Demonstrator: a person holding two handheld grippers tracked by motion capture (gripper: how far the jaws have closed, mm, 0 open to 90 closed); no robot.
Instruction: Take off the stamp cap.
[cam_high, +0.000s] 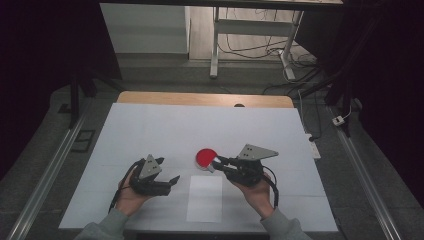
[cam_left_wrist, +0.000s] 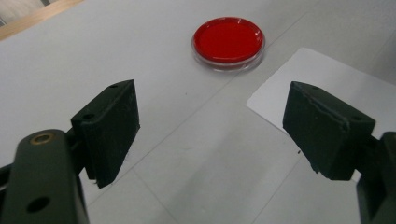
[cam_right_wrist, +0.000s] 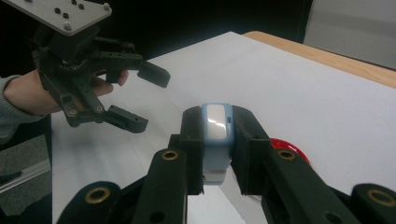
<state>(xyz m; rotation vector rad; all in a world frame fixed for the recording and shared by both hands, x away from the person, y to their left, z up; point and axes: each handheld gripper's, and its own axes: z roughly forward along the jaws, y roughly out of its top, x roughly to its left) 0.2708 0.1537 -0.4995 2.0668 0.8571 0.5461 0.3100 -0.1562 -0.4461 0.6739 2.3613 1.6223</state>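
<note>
High view: a round, shallow, clear-rimmed dish with a red face (cam_high: 205, 158) rests on the white sheet covering the table (cam_high: 150, 130) and serves as the landmark. The right gripper (cam_high: 218, 163), a black two-jaw tool topped by a grey three-cornered plate and carried in the person's right hand, lies just right of the dish with its jaw tips at the dish's near right edge; what it holds is too small to make out here. The left gripper (cam_high: 172, 180), likewise black with a grey plate, sits well to the left of the dish and nearer the person, its jaws parted. A separate rectangular sheet of white paper (cam_high: 205, 198) lies just on the person's side of the dish. Left gripper view: the red dish (cam_left_wrist: 228, 41) sits ahead, beyond the two black jaws, which stand wide apart with nothing but bare table between them; a corner of the white paper (cam_left_wrist: 322, 74) lies to the right of the dish, behind the right-hand jaw. Right gripper view: the jaws are drawn in tight on a small, pale blue, rounded plastic block with a glossy white top face (cam_right_wrist: 216, 140), which is pinched upright between the pads; the red rim of the dish (cam_right_wrist: 288, 147) shows just behind the right-hand jaw. The left gripper (cam_right_wrist: 144, 100) hangs open above the table, well to the left of the dish.
</note>
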